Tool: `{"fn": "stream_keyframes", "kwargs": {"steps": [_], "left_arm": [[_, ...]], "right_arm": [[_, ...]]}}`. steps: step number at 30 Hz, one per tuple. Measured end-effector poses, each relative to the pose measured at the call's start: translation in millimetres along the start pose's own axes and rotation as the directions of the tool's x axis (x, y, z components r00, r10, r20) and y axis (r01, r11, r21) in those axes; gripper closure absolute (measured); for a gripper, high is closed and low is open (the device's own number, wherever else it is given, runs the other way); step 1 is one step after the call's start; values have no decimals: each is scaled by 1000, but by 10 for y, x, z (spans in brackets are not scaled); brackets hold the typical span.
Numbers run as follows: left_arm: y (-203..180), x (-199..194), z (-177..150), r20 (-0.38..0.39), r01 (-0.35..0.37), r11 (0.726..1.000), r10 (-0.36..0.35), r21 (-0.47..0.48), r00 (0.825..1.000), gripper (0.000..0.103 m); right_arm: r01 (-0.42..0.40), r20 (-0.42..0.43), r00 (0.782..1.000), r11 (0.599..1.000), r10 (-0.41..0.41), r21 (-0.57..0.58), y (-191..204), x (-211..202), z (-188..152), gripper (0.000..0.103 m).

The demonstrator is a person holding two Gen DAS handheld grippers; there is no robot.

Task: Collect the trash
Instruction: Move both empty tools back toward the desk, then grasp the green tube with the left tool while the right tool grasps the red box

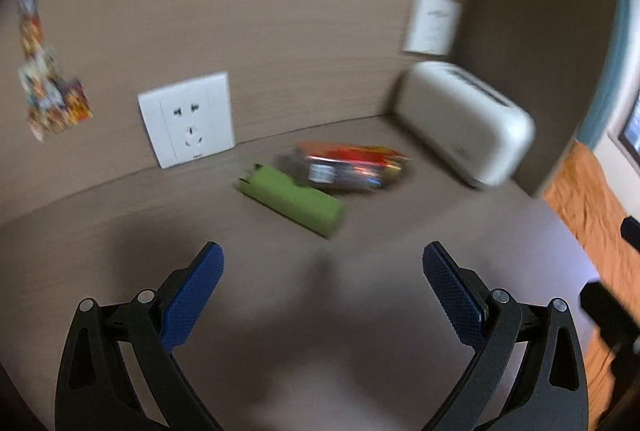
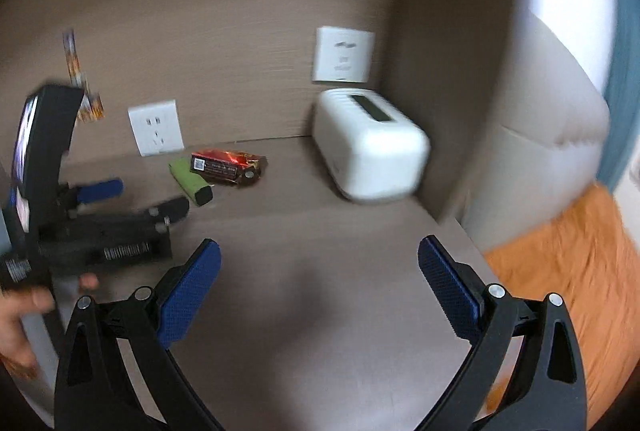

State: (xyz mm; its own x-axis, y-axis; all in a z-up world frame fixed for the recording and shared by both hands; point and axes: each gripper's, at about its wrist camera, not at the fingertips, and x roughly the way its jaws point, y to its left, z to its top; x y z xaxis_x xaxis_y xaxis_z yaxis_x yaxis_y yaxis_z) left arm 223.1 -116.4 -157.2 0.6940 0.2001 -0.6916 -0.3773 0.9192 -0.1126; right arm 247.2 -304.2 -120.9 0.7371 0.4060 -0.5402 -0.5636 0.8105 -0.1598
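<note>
A green wrapper and a red-and-dark snack wrapper lie side by side on the brown table near the back wall. Both also show in the right wrist view, green wrapper and red wrapper. My left gripper is open and empty, a short way in front of the green wrapper. It also shows from the side in the right wrist view, its tips close to the green wrapper. My right gripper is open and empty, farther back over the table.
A white toaster-shaped appliance stands in the back right corner. A wall socket and a white switch plate are on the back wall. The table edge drops to an orange bedspread on the right.
</note>
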Motion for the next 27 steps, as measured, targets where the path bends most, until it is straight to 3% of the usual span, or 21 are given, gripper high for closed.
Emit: {"fn": "stream_keyframes", "kwargs": {"steps": [6,11,17,22,26,27], "left_arm": [[151,529,205,-99,-7,999,3,-40,995,5],[236,699,265,-139,-3,997,-8,-80,990,5],[426,680,299,-150,-57,997,48,-54,988,5],[597,748,334,-165,-34,997,23,-67,986,6],[681,772,380,-150,-38,998,32,-40,988,20],[698,775,389,-145,-37,999,31,-39,989,22]], "right_arm": [[74,-22,997,977,-80,-199,277,755,198,5],[41,-44,998,962,-55,-268,380,1172,334,5],[3,-30,999,939,-14,-343,592,1448,518,4],[-41,-33,999,913,30,-405,823,1655,644,5],[-90,-51,996,895,75,-436,975,1775,720,7],[-98,-56,995,888,82,-450,1018,1800,734,15]]}}
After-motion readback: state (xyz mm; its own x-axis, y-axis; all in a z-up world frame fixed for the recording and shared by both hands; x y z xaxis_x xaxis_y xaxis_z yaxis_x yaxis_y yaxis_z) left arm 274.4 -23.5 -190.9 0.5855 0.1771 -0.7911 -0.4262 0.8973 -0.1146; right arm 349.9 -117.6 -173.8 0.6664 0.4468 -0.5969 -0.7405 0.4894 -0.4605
